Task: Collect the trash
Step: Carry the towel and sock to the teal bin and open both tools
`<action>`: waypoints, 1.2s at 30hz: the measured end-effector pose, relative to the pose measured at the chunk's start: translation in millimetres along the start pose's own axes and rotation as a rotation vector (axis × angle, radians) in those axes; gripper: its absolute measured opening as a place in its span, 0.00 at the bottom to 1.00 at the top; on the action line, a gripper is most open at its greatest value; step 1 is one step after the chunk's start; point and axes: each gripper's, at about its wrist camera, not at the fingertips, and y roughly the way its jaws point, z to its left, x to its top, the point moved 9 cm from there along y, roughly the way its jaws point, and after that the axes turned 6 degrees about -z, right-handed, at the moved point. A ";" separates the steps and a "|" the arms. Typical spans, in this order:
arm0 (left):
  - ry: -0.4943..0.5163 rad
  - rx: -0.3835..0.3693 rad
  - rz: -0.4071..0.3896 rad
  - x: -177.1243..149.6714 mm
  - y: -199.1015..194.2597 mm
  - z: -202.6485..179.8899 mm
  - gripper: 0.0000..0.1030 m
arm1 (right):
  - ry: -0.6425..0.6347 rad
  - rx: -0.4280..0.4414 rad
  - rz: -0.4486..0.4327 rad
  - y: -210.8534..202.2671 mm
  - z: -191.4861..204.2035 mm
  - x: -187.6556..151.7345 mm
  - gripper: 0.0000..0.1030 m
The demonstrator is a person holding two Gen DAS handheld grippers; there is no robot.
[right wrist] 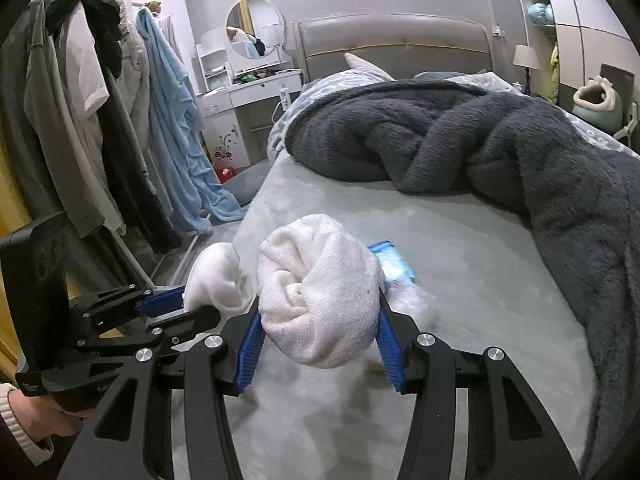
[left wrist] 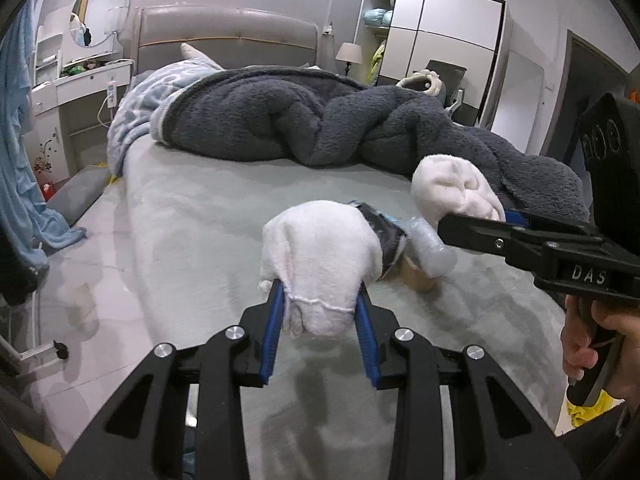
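My left gripper (left wrist: 320, 292) is shut on a white sock bundle (left wrist: 320, 248), held above the grey bed sheet (left wrist: 200, 216). The right gripper (left wrist: 480, 216) comes in from the right, shut on a second rolled white sock (left wrist: 452, 188). Behind the socks, trash lies on the sheet: a dark wrapper (left wrist: 384, 240), a clear plastic bottle (left wrist: 432, 248) and a brown cardboard piece (left wrist: 418, 276). In the right wrist view, the right gripper (right wrist: 318, 308) clamps its sock (right wrist: 320, 280). The left gripper (right wrist: 196, 304) with its sock (right wrist: 216, 276) sits close on the left. A blue packet (right wrist: 394, 266) shows behind.
A dark grey fleece blanket (left wrist: 320, 120) is heaped across the far half of the bed. A clothes rack (right wrist: 80, 100) with hanging garments stands left of the bed, beside a white vanity (left wrist: 80, 80). A wardrobe (left wrist: 440, 40) stands at the back right. A person's hand (left wrist: 592, 340) grips the right handle.
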 end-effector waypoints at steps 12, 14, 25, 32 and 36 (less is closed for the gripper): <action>-0.001 0.069 0.062 -12.3 -19.8 47.7 0.36 | -0.038 0.044 0.040 28.6 47.9 1.3 0.50; 0.000 0.076 0.083 -16.8 -21.5 55.5 0.36 | -0.044 0.055 0.049 33.8 57.1 1.7 0.50; 0.007 0.137 0.213 -55.9 -37.6 100.9 0.36 | -0.087 0.118 0.093 58.6 114.3 0.9 0.50; -0.005 0.169 0.292 -79.7 -48.2 130.7 0.36 | -0.115 0.147 0.131 74.9 144.2 -6.9 0.50; -0.013 0.175 0.353 -96.9 -52.9 145.2 0.36 | -0.141 0.150 0.174 87.7 162.9 -17.2 0.50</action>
